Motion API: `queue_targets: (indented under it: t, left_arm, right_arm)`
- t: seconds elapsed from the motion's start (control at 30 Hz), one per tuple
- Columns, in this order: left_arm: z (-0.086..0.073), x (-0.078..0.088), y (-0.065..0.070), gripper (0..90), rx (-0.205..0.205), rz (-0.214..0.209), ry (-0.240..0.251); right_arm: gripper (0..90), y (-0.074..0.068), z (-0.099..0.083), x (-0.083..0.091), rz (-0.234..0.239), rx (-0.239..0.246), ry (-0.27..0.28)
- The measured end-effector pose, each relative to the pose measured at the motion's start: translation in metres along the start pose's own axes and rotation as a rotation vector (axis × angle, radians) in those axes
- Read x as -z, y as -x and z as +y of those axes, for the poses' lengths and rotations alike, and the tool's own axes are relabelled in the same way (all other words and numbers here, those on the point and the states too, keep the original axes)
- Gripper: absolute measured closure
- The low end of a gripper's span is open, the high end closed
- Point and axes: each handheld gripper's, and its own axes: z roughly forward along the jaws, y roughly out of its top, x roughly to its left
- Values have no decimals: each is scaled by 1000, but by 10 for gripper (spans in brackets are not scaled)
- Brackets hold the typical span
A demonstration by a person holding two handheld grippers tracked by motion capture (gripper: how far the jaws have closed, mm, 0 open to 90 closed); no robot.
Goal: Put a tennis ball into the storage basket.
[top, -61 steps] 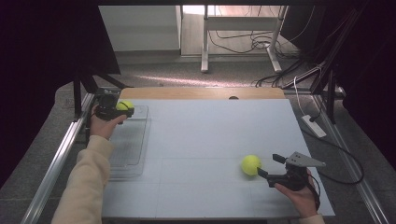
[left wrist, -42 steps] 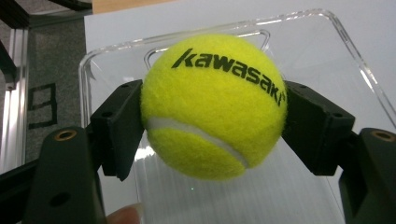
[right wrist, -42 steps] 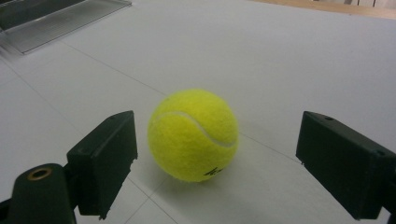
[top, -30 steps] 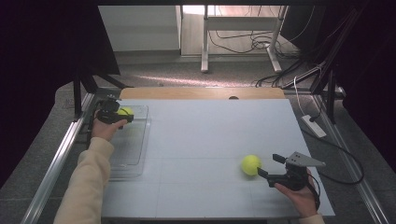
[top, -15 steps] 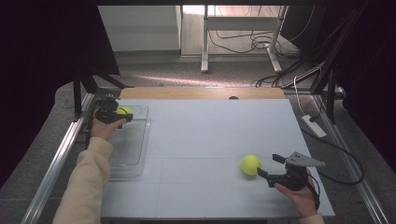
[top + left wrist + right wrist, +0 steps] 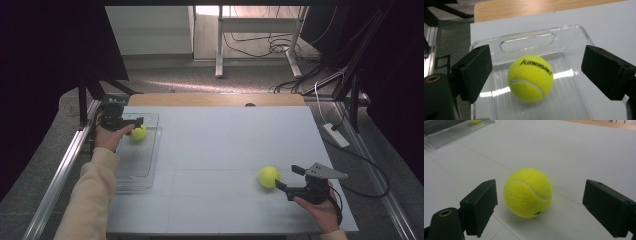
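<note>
Yellow felt ball [image 6: 530, 78], printed "kawasaki", lay in the clear plastic tray [image 6: 529, 42] at the desk's [image 6: 220, 135] far left corner. Left tool [image 6: 131, 121] had just been opening; its black block jaws stood apart, clear of the ball on both sides, so it had likely been released there. Tray was rigid, ribbed on the floor, with a slot handle at the far rim. Second ball [image 6: 527, 192], same fuzzy felt with a white seam, rested on the matte white desk near the right edge. Right tool [image 6: 289, 176] was parted with jaws flanking it without contact, apparently lined up for a grasp.
</note>
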Motion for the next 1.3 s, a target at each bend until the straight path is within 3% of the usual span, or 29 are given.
queue_targets:
  t: [0.73,0.87,1.0,1.3]
  left_arm:
    - [-14,33,33,132,-81,-176,122]
    - [-19,36,40,131,-98,-216,131]
    - [-21,38,44,131,-115,-231,133]
    - [-33,46,62,128,-146,-321,160]
  right_arm:
    - [123,2,0,-2,5,-20,2]
    - [124,3,1,-3,4,-18,4]
    - [124,4,0,-3,1,-17,0]
    - [124,2,-1,-2,4,-9,0]
